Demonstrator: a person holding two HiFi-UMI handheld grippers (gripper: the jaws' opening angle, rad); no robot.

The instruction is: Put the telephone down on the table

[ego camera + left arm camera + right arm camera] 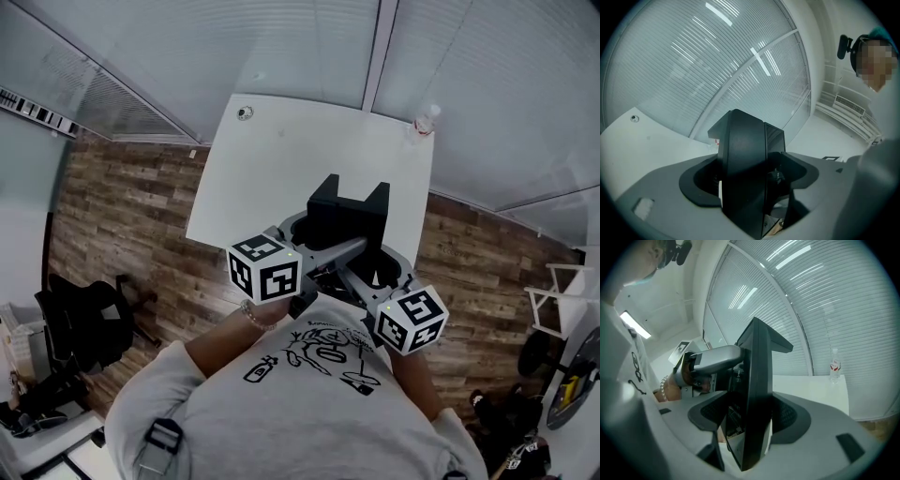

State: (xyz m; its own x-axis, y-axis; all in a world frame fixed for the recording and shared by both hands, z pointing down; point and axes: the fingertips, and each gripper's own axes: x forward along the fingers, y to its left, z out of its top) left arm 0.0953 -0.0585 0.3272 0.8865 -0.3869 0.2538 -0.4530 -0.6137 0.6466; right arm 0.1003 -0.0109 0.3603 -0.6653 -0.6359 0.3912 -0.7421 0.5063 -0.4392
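The telephone (347, 214) is a black angular body with two raised corners, held over the near end of the white table (281, 159). My left gripper (317, 246) comes in from the lower left and is shut on its left side. In the left gripper view the telephone (745, 159) fills the space between the jaws of my left gripper (746, 190). My right gripper (373, 270) grips from the lower right. In the right gripper view the telephone (757, 380) shows edge-on, clamped by my right gripper (752, 425). Whether it touches the tabletop is hidden.
A small plastic bottle (427, 119) stands at the table's far right corner, also seen as the bottle (834, 365). A small round fitting (245, 112) sits near the far left corner. A black office chair (89, 319) stands on the wooden floor at left. White blinds line the walls.
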